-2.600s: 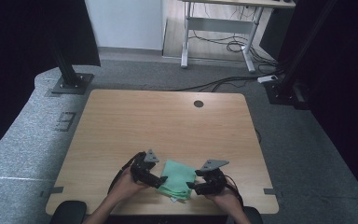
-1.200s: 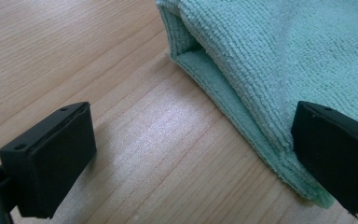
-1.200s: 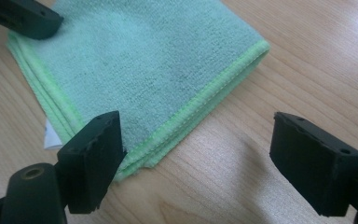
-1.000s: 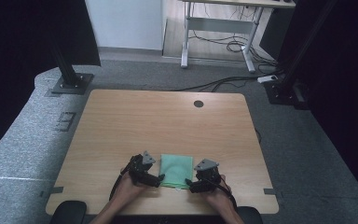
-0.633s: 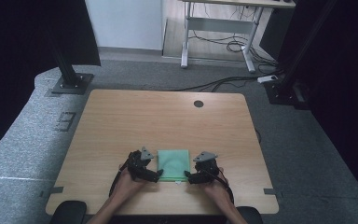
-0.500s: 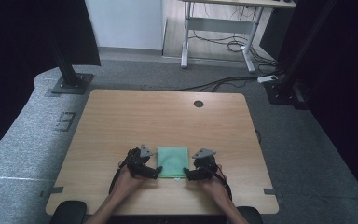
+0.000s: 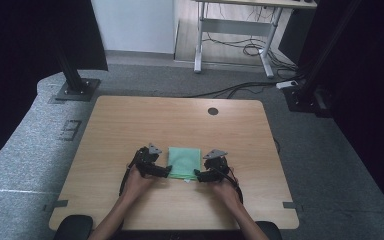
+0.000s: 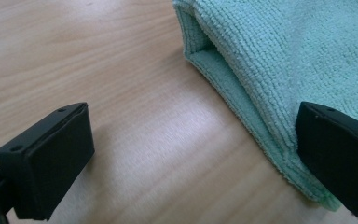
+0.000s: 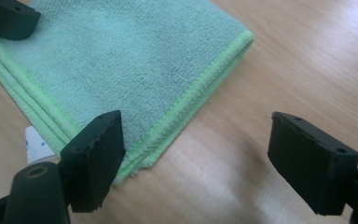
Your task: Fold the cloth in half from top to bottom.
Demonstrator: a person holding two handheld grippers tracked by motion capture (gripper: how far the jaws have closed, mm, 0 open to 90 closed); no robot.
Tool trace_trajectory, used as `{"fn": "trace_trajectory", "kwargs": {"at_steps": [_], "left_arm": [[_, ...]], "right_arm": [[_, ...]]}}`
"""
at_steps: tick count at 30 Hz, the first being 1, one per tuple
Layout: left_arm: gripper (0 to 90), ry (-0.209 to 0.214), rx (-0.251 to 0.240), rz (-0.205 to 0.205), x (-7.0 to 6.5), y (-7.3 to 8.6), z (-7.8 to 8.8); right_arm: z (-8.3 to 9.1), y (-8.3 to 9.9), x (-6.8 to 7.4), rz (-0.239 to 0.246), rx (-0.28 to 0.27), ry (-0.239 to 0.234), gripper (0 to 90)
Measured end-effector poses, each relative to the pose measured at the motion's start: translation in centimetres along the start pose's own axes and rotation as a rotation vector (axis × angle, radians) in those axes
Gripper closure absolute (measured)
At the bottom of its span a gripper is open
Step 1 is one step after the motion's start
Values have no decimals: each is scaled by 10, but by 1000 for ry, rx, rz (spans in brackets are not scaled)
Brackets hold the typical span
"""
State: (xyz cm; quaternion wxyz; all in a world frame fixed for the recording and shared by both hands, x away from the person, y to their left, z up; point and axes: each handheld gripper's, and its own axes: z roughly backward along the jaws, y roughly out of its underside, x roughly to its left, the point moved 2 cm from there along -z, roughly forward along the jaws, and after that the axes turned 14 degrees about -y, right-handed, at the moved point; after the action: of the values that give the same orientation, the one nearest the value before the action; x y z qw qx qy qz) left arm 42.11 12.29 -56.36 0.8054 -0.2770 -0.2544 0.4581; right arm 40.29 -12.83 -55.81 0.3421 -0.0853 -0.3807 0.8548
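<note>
A folded green cloth [image 7: 185, 161] lies flat on the wooden table [image 7: 180, 120], near its front middle. My left gripper [image 7: 167, 172] is at the cloth's near left corner and my right gripper [image 7: 198, 175] at its near right corner. In the left gripper view the left gripper [image 8: 191, 163] is open; one jaw stands over the cloth [image 8: 284, 60] edge, the other over bare wood. In the right gripper view the right gripper [image 9: 205, 161] is open, with one jaw at the cloth [image 9: 121, 56] corner. Nothing is pinched.
A white label [image 9: 35, 144] sticks out from under the cloth's near edge. A round cable hole [image 7: 213, 111] sits at the table's far side. Bare wood surrounds the cloth. Black stand bases [image 7: 75, 90] rest on the grey floor beyond the table.
The cloth went from rumpled to a neat flat rectangle. Over the last second both hands and the cloth have shifted away from the table's near edge.
</note>
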Motion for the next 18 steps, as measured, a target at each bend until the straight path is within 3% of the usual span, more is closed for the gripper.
{"fn": "trace_trajectory", "kwargs": {"at_steps": [10, 18], "left_arm": [[0, -18, 7, 24, 8, -10, -12], [0, -13, 10, 27, 13, -16, -18]], "right_arm": [[-10, -12, -17, -22, -14, 17, 184], [-14, -14, -24, -50, -29, 4, 180]]}}
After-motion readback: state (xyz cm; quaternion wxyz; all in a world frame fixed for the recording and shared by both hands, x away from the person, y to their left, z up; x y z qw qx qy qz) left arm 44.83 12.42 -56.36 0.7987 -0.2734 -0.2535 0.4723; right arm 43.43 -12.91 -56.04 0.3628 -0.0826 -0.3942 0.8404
